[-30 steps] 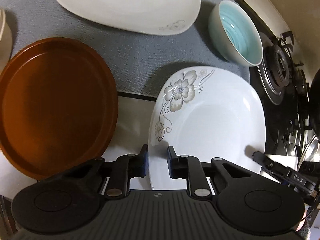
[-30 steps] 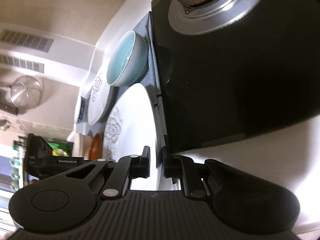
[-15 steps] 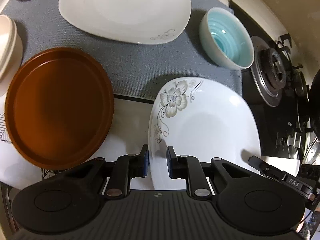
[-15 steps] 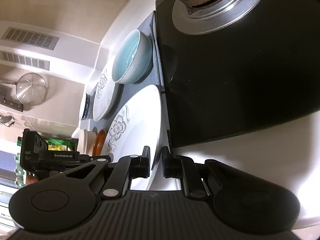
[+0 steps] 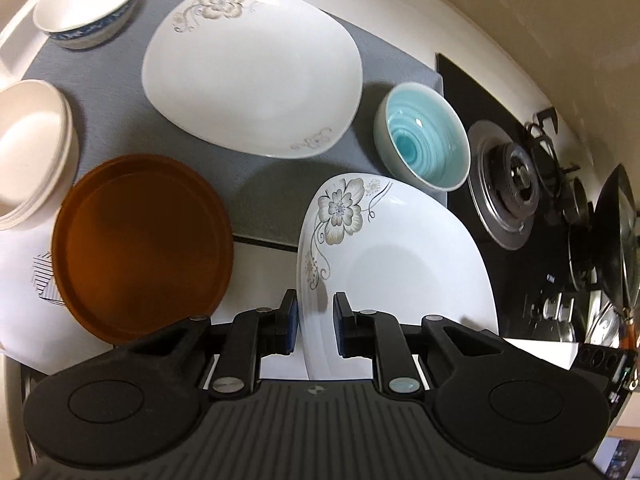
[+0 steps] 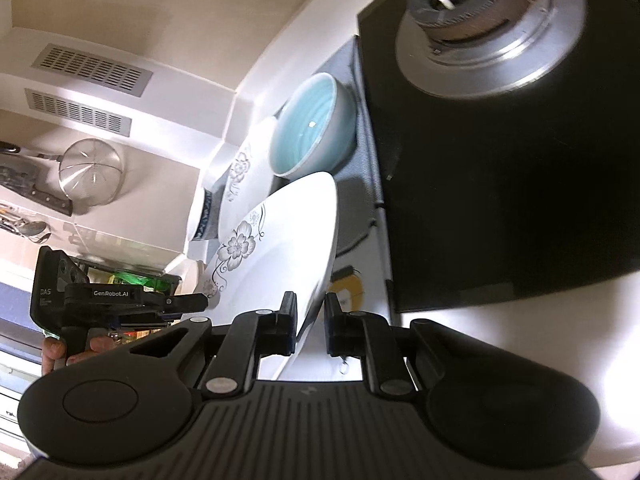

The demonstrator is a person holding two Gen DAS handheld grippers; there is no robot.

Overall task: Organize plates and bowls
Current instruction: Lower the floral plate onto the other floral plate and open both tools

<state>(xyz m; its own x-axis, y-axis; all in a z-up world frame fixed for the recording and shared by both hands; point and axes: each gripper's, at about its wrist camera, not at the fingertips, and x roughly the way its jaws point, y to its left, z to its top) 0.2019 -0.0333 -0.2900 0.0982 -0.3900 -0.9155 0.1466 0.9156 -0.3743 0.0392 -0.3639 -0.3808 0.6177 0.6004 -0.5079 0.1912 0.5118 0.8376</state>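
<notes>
Both grippers are shut on the rim of one white flowered plate (image 5: pixel 396 264), which is lifted off the counter and tilted. My left gripper (image 5: pixel 315 326) grips its near edge. My right gripper (image 6: pixel 311 322) grips the opposite edge of the plate (image 6: pixel 280 248). A second white flowered plate (image 5: pixel 252 68) lies on the grey mat (image 5: pixel 132 128) beyond. A turquoise bowl (image 5: pixel 424 148) stands at the mat's right end and shows in the right wrist view (image 6: pixel 312 136). A brown plate (image 5: pixel 140 248) lies at the left.
A blue-banded white bowl (image 5: pixel 86 8) stands at the back left. Stacked cream bowls (image 5: pixel 28 152) sit at the left edge. A black gas hob with a burner (image 5: pixel 516 184) and a dark pan (image 5: pixel 620 240) lie to the right.
Both grippers have risen with the flowered plate, lifting it higher off the counter. More of the mat and the back bowls has come into the left wrist view.
</notes>
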